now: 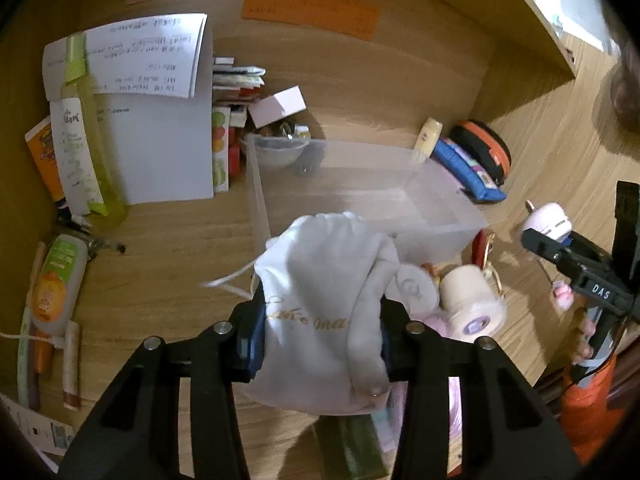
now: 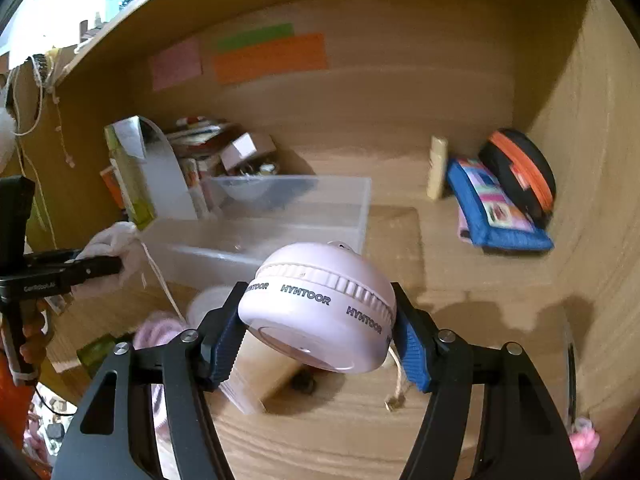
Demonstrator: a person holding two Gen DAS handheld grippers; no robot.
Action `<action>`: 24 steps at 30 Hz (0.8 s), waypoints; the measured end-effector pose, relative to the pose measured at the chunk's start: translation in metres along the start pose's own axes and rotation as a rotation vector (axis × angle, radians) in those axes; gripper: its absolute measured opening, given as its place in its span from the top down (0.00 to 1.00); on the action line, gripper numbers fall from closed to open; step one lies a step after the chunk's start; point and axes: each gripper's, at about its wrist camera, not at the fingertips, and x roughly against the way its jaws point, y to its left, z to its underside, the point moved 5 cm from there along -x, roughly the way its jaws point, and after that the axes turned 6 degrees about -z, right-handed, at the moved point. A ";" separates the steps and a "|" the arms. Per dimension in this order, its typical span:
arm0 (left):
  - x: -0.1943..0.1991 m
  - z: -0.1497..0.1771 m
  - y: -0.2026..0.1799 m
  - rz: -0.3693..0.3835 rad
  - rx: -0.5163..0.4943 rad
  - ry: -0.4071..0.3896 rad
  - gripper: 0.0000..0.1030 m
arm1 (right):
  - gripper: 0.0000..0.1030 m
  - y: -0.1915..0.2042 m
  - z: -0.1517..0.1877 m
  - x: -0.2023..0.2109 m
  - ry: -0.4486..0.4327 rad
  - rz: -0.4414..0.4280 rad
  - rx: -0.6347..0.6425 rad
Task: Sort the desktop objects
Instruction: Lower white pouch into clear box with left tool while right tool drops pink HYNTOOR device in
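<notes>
Wooden desk surface (image 1: pixel 168 232) carries clutter around a clear rectangular plastic bin (image 1: pixel 360 196), presumably the sorting target. At 9 o'clock of the bin lies an orange-and-green tube (image 1: pixel 56 284). The left gripper (image 1: pixel 320 340) is clamped on a white drawstring cloth pouch (image 1: pixel 324 304), held at the bin's 6 o'clock edge, likely for dropping in. The right gripper (image 2: pixel 316 340) clamps a round pale-pink plastic device (image 2: pixel 320 308) at its flanks, raised at 5 o'clock of the bin.
</notes>
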 end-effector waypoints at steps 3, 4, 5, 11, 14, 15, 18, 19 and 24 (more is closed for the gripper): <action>0.000 -0.010 0.001 0.004 0.018 -0.017 0.60 | 0.39 0.006 -0.009 -0.005 -0.006 -0.018 0.009; 0.000 -0.013 0.001 0.005 0.019 -0.029 0.60 | 0.39 0.008 -0.013 -0.007 -0.008 -0.025 0.011; 0.001 -0.017 0.000 0.002 0.018 -0.044 0.60 | 0.39 0.009 -0.017 -0.009 -0.012 -0.032 0.012; 0.004 -0.036 -0.007 0.004 0.004 -0.093 0.60 | 0.39 0.015 -0.035 -0.025 -0.011 -0.051 0.012; 0.002 -0.046 -0.011 0.011 0.003 -0.109 0.60 | 0.39 0.017 -0.043 -0.033 -0.010 -0.048 0.017; 0.002 -0.049 -0.011 0.016 0.003 -0.115 0.60 | 0.39 0.017 -0.046 -0.036 -0.009 -0.047 0.021; 0.001 -0.059 -0.016 0.030 0.001 -0.133 0.60 | 0.39 0.015 -0.052 -0.045 -0.003 -0.062 0.012; 0.000 -0.063 -0.018 0.036 0.002 -0.137 0.60 | 0.39 0.014 -0.054 -0.049 0.003 -0.064 0.008; -0.007 -0.078 -0.021 0.024 0.030 -0.165 0.60 | 0.39 0.012 -0.064 -0.067 0.024 -0.071 0.002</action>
